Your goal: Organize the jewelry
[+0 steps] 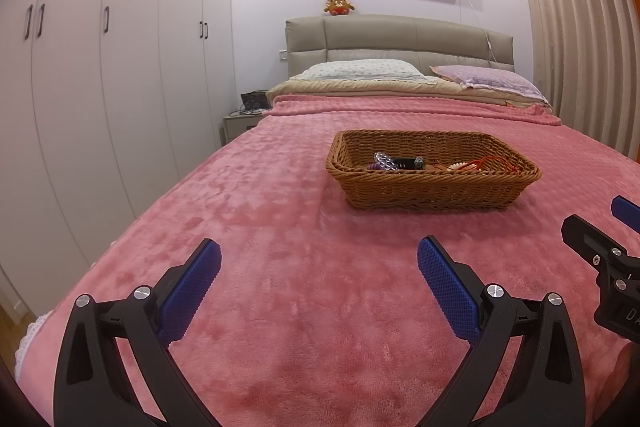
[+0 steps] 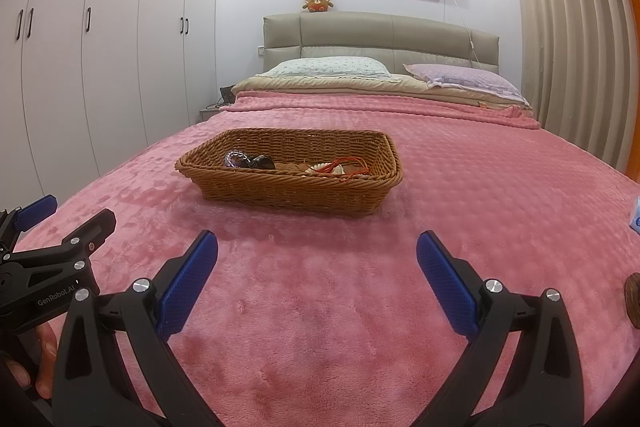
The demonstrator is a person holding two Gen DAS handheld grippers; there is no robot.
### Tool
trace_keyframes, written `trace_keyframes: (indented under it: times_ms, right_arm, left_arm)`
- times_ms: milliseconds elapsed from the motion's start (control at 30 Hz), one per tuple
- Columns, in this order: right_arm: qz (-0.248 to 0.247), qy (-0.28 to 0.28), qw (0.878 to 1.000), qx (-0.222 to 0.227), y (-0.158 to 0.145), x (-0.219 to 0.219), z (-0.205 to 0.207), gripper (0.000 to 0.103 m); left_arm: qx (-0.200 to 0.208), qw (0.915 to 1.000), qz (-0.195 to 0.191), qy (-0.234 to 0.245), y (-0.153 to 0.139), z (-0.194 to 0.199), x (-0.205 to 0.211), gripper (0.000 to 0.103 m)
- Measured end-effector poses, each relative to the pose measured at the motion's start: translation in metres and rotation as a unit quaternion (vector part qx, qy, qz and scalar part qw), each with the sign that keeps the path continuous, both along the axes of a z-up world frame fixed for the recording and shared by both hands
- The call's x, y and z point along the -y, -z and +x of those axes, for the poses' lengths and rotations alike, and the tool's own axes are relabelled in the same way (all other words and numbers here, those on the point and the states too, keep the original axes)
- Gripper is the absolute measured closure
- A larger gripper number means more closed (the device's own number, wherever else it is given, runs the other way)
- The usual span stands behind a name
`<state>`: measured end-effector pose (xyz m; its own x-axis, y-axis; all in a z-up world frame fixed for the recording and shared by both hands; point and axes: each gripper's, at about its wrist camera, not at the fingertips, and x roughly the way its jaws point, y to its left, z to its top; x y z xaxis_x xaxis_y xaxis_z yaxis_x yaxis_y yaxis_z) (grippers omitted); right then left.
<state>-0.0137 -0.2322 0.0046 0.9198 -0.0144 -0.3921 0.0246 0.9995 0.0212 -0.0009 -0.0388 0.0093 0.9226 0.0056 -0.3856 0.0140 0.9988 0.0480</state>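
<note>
A brown wicker basket [image 1: 432, 187] stands on the pink blanket [image 1: 280, 227] in the middle of the bed; it also shows in the right wrist view [image 2: 288, 187]. Inside lie a clear and purple bead bracelet [image 1: 383, 163], a dark bracelet [image 1: 408, 163] and a red cord with pale beads [image 1: 480, 165]; the same pieces show in the right wrist view [image 2: 256, 161]. My left gripper [image 1: 319, 261] is open and empty, low over the blanket short of the basket. My right gripper [image 2: 317, 253] is open and empty beside it, to the right.
White wardrobes [image 1: 100, 67] line the left wall. Two pillows [image 1: 360, 71] and a padded headboard [image 1: 400, 39] are at the far end, curtains [image 1: 580, 47] on the right. A brown round object [image 2: 633, 299] and a light blue packet [image 2: 635, 215] sit at the right edge.
</note>
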Motion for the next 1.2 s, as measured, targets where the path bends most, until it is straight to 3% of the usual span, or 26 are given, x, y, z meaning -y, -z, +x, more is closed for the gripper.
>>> trace_keyframes:
  times_ms: [733, 1033, 1200]
  right_arm:
    - [0.0, -0.001, 1.0, 0.0, -0.0003, -0.0001, -0.0001, 0.008]
    - [0.0, -0.001, 1.0, 0.0, -0.0002, 0.0002, 0.0001, 0.008]
    - [0.0, 0.0, 1.0, 0.0, 0.0001, 0.0007, 0.0, 0.008]
  left_arm:
    - [0.003, 1.0, 0.007, 0.002, 0.0001, -0.0007, 0.0032, 0.007]
    - [0.022, 0.9994, 0.022, 0.018, -0.0021, -0.0075, 0.0092, 0.007]
    - [0.014, 0.9997, 0.007, 0.017, -0.003, -0.0046, 0.0028, 0.007]
